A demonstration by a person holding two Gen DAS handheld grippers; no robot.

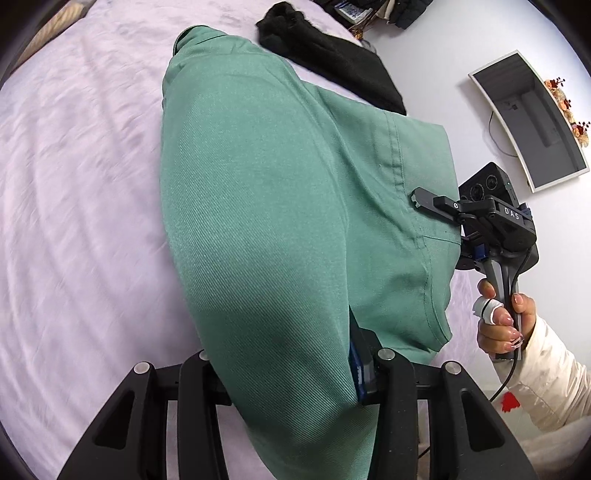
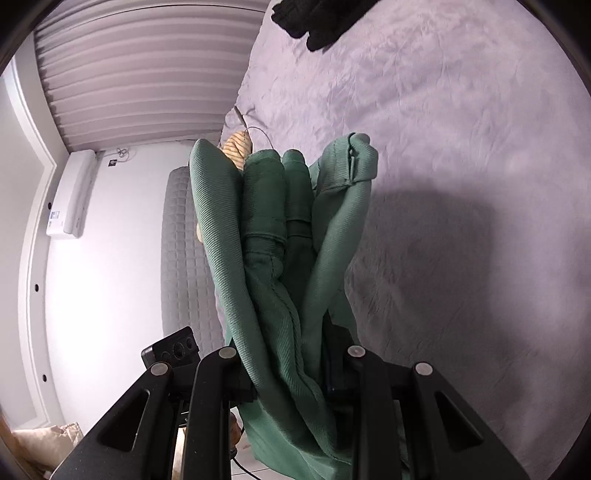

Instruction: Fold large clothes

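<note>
Large green trousers (image 1: 258, 192) hang lifted above the lilac bed sheet (image 1: 74, 184), stretched between my two grippers. My left gripper (image 1: 325, 369) is shut on one end of the fabric, which drapes over and hides its fingertips. My right gripper (image 1: 436, 206) shows at the right of the left wrist view, shut on the waistband edge, with a hand on its handle. In the right wrist view the right gripper (image 2: 295, 362) is shut on several bunched folds of the green trousers (image 2: 280, 229) held above the sheet (image 2: 461, 147).
A black garment (image 1: 332, 55) lies at the far edge of the bed and also shows in the right wrist view (image 2: 314, 18). A wall monitor (image 1: 532, 122) is at the right. An air conditioner (image 2: 70, 195), curtains (image 2: 140, 66) and a grey quilted headboard (image 2: 184, 251) stand beyond the bed.
</note>
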